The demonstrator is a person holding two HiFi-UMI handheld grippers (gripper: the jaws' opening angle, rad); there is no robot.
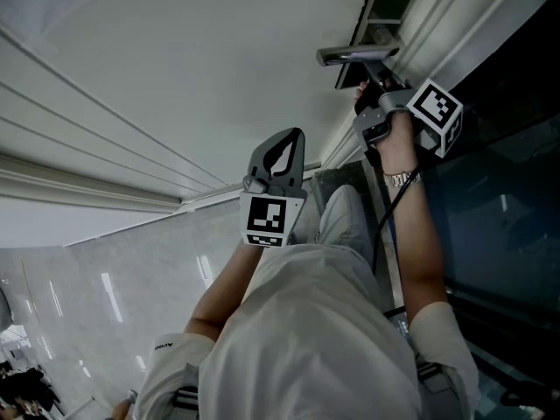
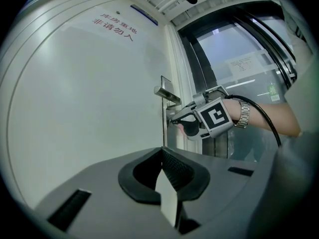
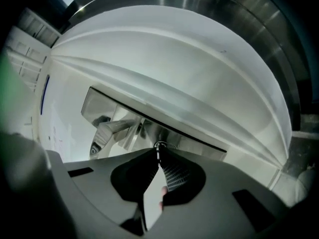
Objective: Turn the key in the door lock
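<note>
- Grippers: two, one per hand, each with one marker cube.
- Right gripper (image 3: pixel 159 149): fingers clamped on the key (image 3: pixel 161 144), pads pressed almost together (only a small round bit of metal visible at the very tips, the rest pinched out of sight).
- Key: one, right at the right fingertips, up against the lock plate (image 3: pixel 192 142) straight ahead of them.
- Lock plate: one, a bright metal strip on the white door (image 2: pixel 89 93), touching or nearly touching the right fingertips (cannot tell which).
- Handle (image 2: pixel 167 94): one lever, just above the right fingers as seen from the left gripper view, apart from them.
- Left gripper (image 2: pixel 162 151): fingers together, empty, held well back from the door, pointing level at it; right gripper ahead of these fingertips and slightly to their right.
- In the way: keyhole covered by the right fingers and the key.
- Around: one wristwatch (image 2: pixel 242 112) on the wrist behind the right fingers; one dark cable (image 2: pixel 266 121) looping back from that gripper along the forearm.
- Further off: glass panel (image 2: pixel 234 49) to the right of both pairs of fingers; two lines of red lettering (image 2: pixel 113 26) high on the door, well above the left fingertips.
</note>
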